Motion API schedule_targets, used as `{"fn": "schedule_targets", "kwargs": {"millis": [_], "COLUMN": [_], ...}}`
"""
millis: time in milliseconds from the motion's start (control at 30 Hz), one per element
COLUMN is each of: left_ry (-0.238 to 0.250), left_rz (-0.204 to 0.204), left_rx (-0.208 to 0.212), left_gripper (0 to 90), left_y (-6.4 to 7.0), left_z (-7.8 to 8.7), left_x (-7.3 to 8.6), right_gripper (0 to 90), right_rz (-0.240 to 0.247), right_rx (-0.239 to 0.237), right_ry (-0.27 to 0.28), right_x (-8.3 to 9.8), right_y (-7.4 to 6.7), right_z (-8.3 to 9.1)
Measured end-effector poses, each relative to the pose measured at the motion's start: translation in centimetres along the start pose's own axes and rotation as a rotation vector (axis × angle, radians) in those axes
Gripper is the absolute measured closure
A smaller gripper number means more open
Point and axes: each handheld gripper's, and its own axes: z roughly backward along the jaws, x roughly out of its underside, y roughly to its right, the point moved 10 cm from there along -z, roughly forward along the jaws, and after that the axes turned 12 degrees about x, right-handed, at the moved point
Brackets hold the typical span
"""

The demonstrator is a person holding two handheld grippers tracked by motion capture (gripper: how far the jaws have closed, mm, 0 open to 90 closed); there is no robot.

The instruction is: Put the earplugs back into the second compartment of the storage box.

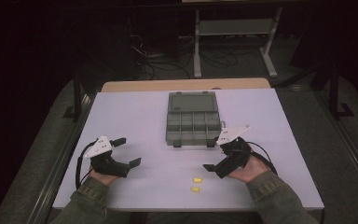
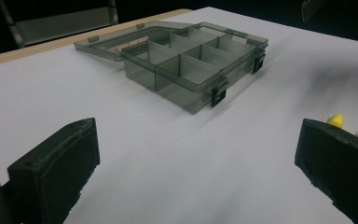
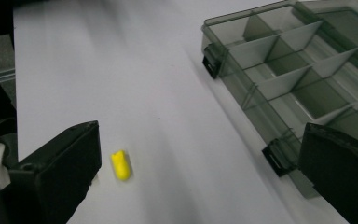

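A smoky grey compartment box [image 1: 193, 122] lies open at the table's middle, its lid folded back and its compartments empty. Two small yellow pieces [image 1: 196, 179] [image 1: 195, 189] lie near the front edge. My left gripper [image 1: 129, 151] hovers open at the front left, nothing between its jaws. My right gripper [image 1: 214, 156] is open too, just right of the yellow pieces and in front of the box. The left gripper view shows the box [image 2: 191, 60] ahead and both yellow pieces [image 2: 336, 120] behind its right jaw. In the right gripper view one yellow piece [image 3: 120, 165] lies beside the left jaw, with the box [image 3: 298, 70] to the right.
The white tabletop [image 1: 130, 112] ends in a wooden strip [image 1: 186, 84] at the far side. Beyond it stand a metal frame [image 1: 233, 37] and floor cables [image 1: 168, 60] in the dark. Black rails [image 1: 77, 93] flank the table.
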Motion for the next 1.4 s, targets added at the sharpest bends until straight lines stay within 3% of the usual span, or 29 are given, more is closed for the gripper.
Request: {"fn": "schedule_targets", "kwargs": {"millis": [533,733,833,933,967,1000,1033,1100,1400], "left_ry": [-0.004,-0.007,-0.009,-0.011,-0.011,-0.011,-0.009,-0.010,-0.011], "left_rz": [-0.002,-0.005,-0.003,-0.002,-0.003,-0.003,-0.001,-0.001,-0.002], "left_rx": [0.008,0.011,0.016,0.017,0.016,0.016,0.016,0.016,0.019], "left_gripper": [0.0,0.0,0.0,0.0,0.0,0.0,0.0,0.0,0.0], "left_y": [0.1,0.1,0.2,0.2,0.2,0.2,0.2,0.2,0.2], "left_z": [-0.1,-0.1,-0.2,-0.2,-0.2,-0.2,-0.2,-0.2,-0.2], "left_x": [0.0,0.1,0.1,0.1,0.1,0.1,0.1,0.1,0.1], "right_gripper": [0.0,0.0,0.0,7.4,18.9,18.9,26.1,31.2,46.0], "right_rz": [0.070,0.089,0.117,0.122,0.120,0.120,0.122,0.126,0.147], "right_rx": [-0.099,-0.136,-0.151,-0.163,-0.201,-0.201,-0.199,-0.219,-0.221], "right_ry": [-0.076,-0.119,-0.165,-0.191,-0.210,-0.210,-0.217,-0.234,-0.291], "right_x": [0.3,0.7,1.3,1.6,1.7,1.7,1.7,1.9,2.7], "right_y": [-2.5,-3.3,-4.0,-4.3,-4.7,-4.7,-4.8,-5.1,-5.5], "right_z": [-2.3,-3.2,-4.0,-4.2,-4.0,-4.0,-4.0,-4.0,-4.3]}}
